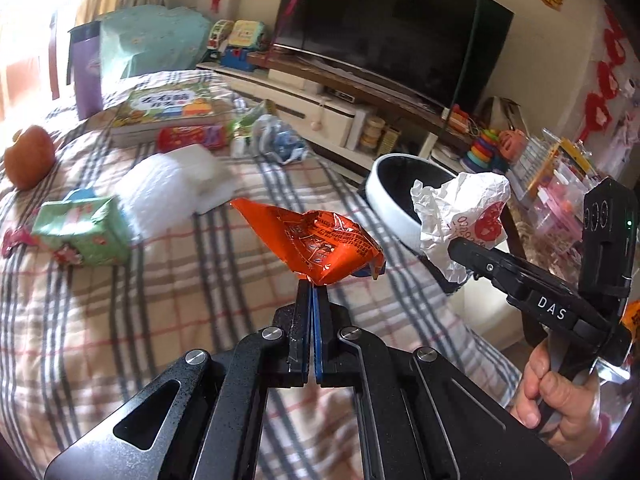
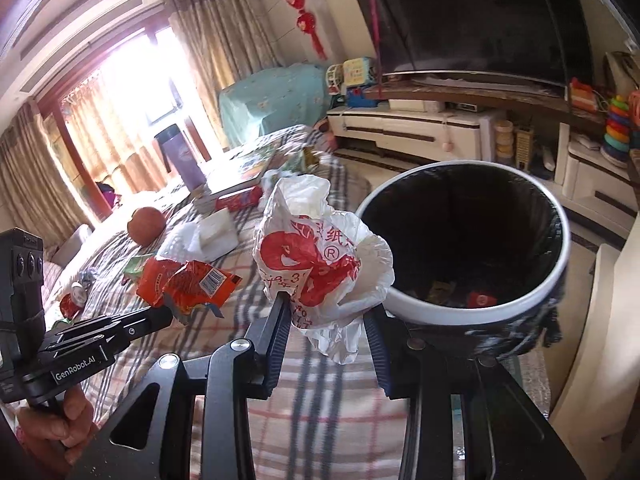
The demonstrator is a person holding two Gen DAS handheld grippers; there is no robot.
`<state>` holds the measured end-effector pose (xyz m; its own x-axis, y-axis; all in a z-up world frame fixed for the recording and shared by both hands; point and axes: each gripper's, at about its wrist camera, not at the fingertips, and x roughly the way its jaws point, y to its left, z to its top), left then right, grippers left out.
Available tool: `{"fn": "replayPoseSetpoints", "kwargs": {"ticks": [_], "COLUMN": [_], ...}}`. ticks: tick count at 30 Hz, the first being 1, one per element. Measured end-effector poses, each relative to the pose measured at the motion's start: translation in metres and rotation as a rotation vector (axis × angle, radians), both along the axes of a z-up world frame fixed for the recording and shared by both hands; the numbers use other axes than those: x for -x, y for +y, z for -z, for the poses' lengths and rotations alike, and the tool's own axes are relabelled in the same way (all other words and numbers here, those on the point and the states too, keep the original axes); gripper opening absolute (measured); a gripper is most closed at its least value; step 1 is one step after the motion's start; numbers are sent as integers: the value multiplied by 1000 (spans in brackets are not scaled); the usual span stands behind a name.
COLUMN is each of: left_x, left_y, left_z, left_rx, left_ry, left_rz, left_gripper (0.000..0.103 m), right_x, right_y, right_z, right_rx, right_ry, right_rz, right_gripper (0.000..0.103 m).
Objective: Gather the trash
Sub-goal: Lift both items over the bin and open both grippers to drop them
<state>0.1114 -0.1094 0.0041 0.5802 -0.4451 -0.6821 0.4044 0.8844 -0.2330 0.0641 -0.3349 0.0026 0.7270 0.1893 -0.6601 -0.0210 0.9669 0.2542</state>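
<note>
The orange snack wrapper (image 1: 320,246) is pinched at its lower corner by the left tongs (image 1: 313,286), whose fingers are pressed together on it, holding it up above the plaid cloth (image 1: 160,320). To the right of these tongs, the crumpled white paper with red print (image 2: 320,260) sits between the fingers of the right tongs (image 2: 326,316); these stand wider apart, and the paper bulges between them, so they pinch it loosely at its lower part. Just beyond and to the right of the right tongs is the bin (image 2: 560,240), round, white-rimmed, lined in black, its mouth open upward with a few scraps at the bottom. The paper's right edge overlaps the bin's near rim in the right wrist view; whether it touches I cannot tell. The wrapper hangs well apart from the bin, with open air around it on all sides.

Ahead of the left tongs the cloth carries a green tissue pack (image 1: 80,236), a white padded sheet (image 1: 172,184), a red packet (image 1: 188,138), a picture book (image 1: 168,108), an orange fruit (image 1: 28,156) and a purple cup (image 1: 86,72) at the far edge. Beyond the cloth's right edge lie bare floor, a low white cabinet (image 1: 312,112) and a dark television (image 1: 400,32). Curtains (image 2: 224,28) frame a bright window on the far left.
</note>
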Motion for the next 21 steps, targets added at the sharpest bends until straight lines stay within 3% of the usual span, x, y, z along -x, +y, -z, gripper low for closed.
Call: {"fn": "replayPoseSetpoints", "kwargs": {"ticks": [21], "left_x": [-12], "left_y": [-74], "left_z": [-11], "left_rx": [-9], "left_ry": [-11], "left_rz": [111], "left_gripper": [1], "right_x": [8], "right_y": [-64], "right_z": [-10], "right_rx": [26], "right_ry": [-7], "right_rz": [126], "right_gripper": [38]}}
